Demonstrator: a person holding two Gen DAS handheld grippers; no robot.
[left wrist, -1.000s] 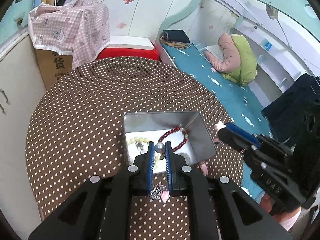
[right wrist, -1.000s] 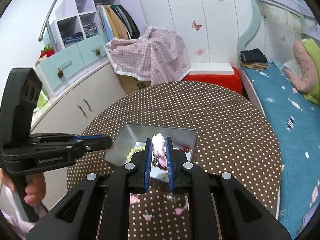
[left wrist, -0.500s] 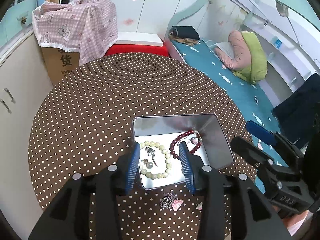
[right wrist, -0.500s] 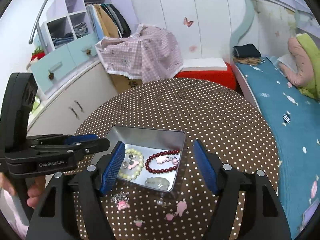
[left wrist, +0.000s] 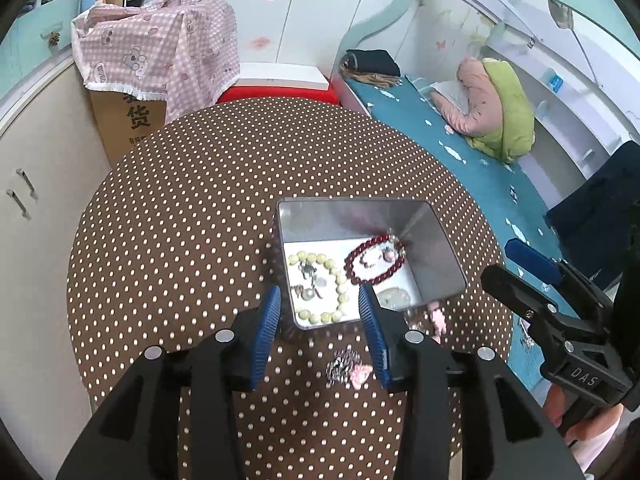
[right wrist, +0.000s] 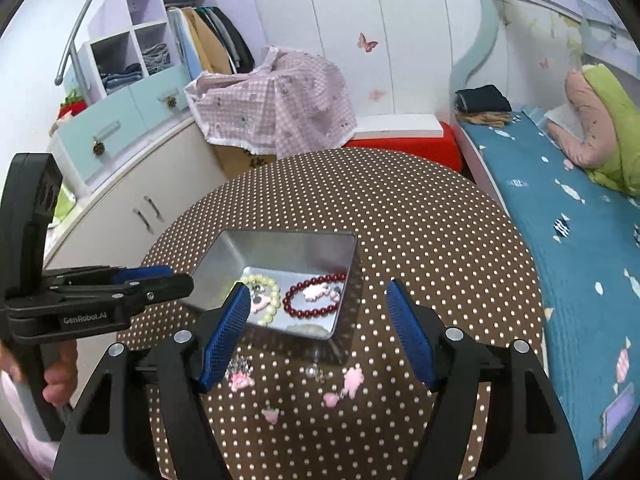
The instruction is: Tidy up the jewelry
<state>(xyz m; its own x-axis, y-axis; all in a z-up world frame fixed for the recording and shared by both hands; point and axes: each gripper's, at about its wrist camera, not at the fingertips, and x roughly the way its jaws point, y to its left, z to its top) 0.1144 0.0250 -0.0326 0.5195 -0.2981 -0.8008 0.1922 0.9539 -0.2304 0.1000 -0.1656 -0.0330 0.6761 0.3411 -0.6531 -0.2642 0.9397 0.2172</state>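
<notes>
A metal tin [left wrist: 344, 216] [right wrist: 280, 244] sits on the polka-dot round table [left wrist: 200, 200]. Inside it lie a pale green bead bracelet [left wrist: 340, 280], a dark red bead bracelet [left wrist: 370, 258] [right wrist: 312, 308], small silver charms [left wrist: 306, 290] and pink pieces [right wrist: 316, 292]. My left gripper [left wrist: 320, 328] is open and empty, just in front of the tin. My right gripper [right wrist: 320, 332] is open wide and empty, above the tin's near edge. Loose pink charms [right wrist: 352, 380] and a sparkly clip [left wrist: 346, 366] [right wrist: 240, 372] lie on the table before the tin.
A bed [right wrist: 560, 208] runs along the right. White cabinets [right wrist: 152, 184] stand left. A cardboard box under a pink checked cloth [left wrist: 160, 52] and a red stool [left wrist: 276, 94] stand behind the table.
Both grippers were shut on small pieces over the tin, then opened and dropped them in. Both have since drawn back, and the jaws have stayed open.
</notes>
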